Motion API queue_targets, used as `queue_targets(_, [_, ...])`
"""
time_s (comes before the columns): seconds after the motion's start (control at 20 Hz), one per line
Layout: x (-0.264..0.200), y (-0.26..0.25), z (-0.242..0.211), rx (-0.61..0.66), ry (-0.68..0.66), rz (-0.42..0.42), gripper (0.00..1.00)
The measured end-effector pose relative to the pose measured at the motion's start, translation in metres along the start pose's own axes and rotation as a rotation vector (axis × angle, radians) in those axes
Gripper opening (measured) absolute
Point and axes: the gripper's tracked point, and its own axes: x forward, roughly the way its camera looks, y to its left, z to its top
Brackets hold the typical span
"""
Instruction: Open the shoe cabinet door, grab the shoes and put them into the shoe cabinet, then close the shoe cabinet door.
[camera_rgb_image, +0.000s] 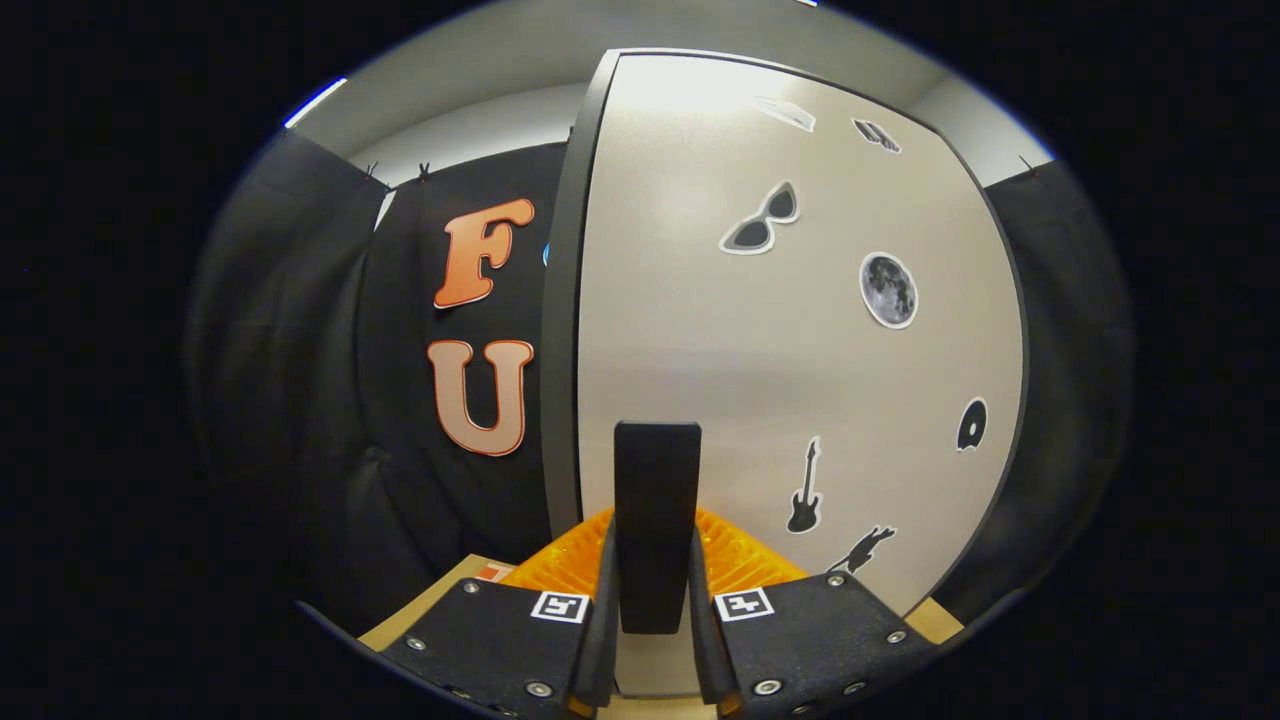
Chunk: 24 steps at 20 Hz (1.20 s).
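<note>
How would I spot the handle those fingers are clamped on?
Find the big pale cabinet door dotted with stickers. Near its dark left edge, low down, a black upright handle sticks out, squeezed between the gripper fingers. Unlike the flat guitar sticker beside it, it is a solid, plain bar.

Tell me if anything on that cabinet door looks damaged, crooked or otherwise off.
Nothing stands out. The cabinet door looks intact, its stickers lie flat, and the gripper is closed on the dark upright handle between its fingers.
</note>
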Motion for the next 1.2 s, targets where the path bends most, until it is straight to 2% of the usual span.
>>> queue_targets(0.4, [-0.023,-0.001,-0.001,0.025,0.019,0.026,0.24])
queue_targets(0.95, [-0.125,-0.046,-0.006,0.036,0.04,-0.026,0.24])
queue_targets(1.2, [-0.161,-0.071,-0.005,0.051,0.031,0.027,0.22])
